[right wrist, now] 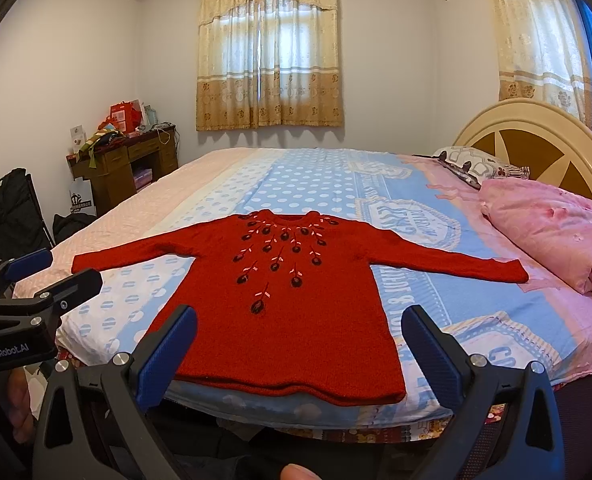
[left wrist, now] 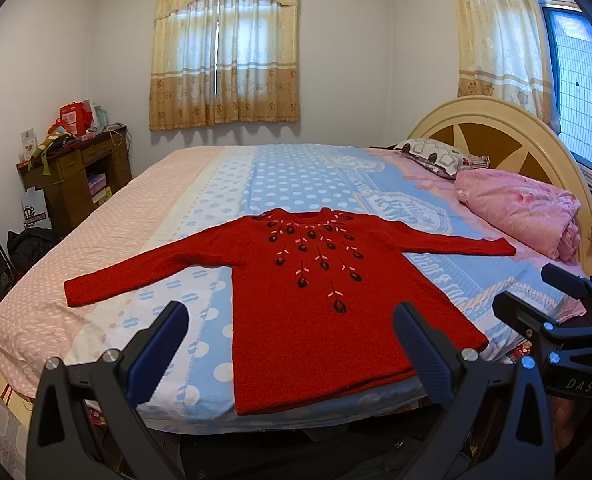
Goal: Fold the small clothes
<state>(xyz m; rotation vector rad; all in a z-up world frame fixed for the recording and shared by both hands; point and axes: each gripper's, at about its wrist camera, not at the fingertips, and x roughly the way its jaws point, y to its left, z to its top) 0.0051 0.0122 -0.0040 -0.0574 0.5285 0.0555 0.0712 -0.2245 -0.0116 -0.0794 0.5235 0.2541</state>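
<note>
A small red knitted sweater with dark embroidered flowers lies flat, front up, on the bed, both sleeves spread out and its hem at the near edge. It also shows in the right wrist view. My left gripper is open and empty, held above the hem in front of the bed. My right gripper is open and empty, also held above the hem. The right gripper shows at the right of the left wrist view; the left gripper shows at the left of the right wrist view.
The bed has a blue and pink dotted sheet. A folded pink quilt and a patterned pillow lie by the headboard on the right. A cluttered wooden desk and a black chair stand at the left.
</note>
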